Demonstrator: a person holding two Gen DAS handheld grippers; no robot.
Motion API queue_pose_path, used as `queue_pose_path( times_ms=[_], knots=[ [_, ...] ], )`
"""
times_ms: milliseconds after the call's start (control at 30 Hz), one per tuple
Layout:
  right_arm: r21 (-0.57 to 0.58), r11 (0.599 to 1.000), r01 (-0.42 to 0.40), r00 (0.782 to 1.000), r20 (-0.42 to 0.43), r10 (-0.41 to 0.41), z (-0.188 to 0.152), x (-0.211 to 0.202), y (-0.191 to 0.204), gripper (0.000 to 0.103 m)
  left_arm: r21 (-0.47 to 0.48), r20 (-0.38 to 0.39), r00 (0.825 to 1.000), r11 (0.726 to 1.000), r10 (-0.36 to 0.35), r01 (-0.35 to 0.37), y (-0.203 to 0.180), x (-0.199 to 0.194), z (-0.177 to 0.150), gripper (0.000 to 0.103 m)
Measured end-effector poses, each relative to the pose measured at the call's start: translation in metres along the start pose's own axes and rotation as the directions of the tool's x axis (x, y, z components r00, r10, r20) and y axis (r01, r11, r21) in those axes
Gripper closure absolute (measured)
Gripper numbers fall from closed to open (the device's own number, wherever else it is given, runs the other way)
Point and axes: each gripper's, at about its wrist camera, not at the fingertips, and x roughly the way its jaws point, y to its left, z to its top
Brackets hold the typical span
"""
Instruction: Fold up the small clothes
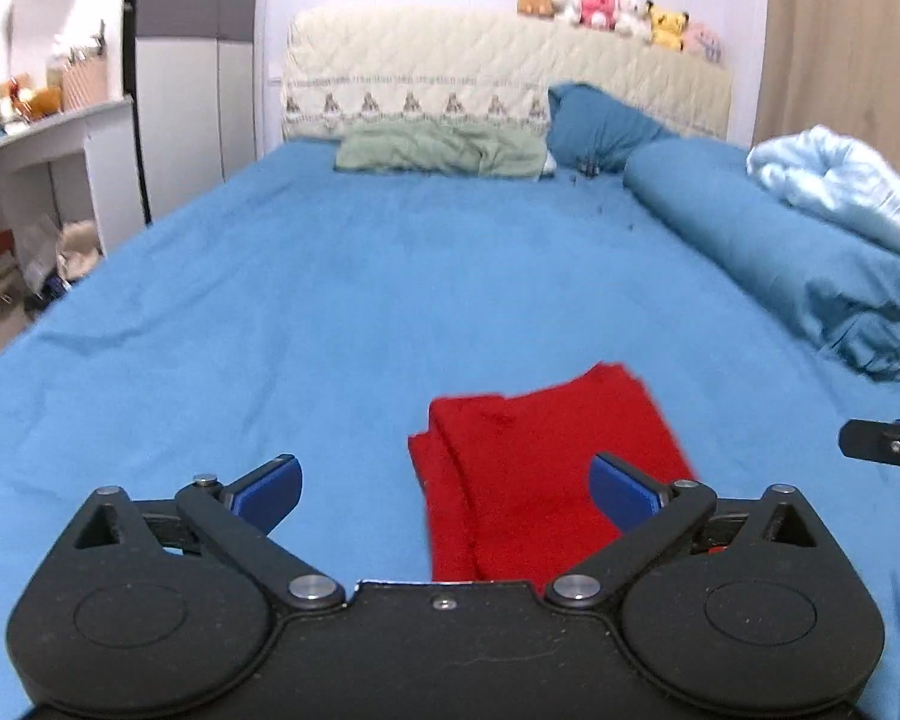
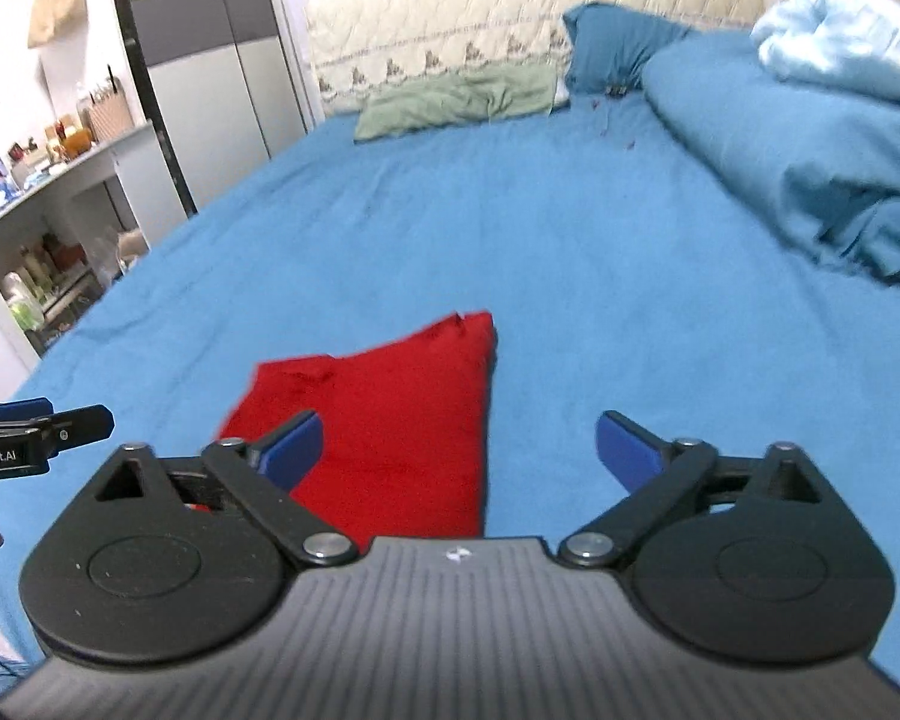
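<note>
Red garment (image 1: 546, 468), folded into a flat layered stack, lying on the blue bed sheet (image 1: 306, 300) near the foot edge of the bed. Left tongs (image 1: 444, 483): fingers spread apart, holding nothing, raised over the garment's near side. Right tongs (image 2: 459, 447): fingers likewise spread apart, empty, just beside the garment's right edge. Rolled blue duvet (image 1: 780, 264) along the bed's right edge. Green pillow (image 1: 444, 150) and blue pillow (image 1: 600, 120) at the head edge. Plush toys (image 1: 618, 12) atop the headboard.
</note>
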Motion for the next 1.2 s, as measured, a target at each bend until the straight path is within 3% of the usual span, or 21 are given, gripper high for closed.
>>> queue_pose_path(
  times_ms=[233, 433, 833, 1200],
  knots=[
    [-0.040, 0.997, 0.067, 0.998, 0.021, -0.066, -0.006, -0.102, 0.022, 0.000, 0.028, 0.009, 0.998, 0.998, 0.054, -0.055, -0.027, -0.079, -0.007, 0.000],
    [-0.093, 0.985, 0.147, 0.989, -0.014, -0.149, -0.035, -0.152, 0.036, 0.000, 0.067, 0.017, 0.997, 0.995, 0.076, -0.077, -0.038, -0.124, -0.033, 0.000],
    [-0.103, 0.974, 0.202, 0.969, -0.124, -0.214, -0.099, -0.165, 0.046, 0.000, 0.102, -0.037, 0.994, 0.990, 0.102, -0.097, -0.036, -0.141, -0.081, 0.000],
    [-0.089, 0.969, 0.229, 0.964, -0.121, -0.239, -0.105, -0.171, 0.047, 0.000, 0.126, -0.023, 0.996, 0.988, 0.089, -0.085, -0.040, -0.145, -0.088, 0.000]
  ],
)
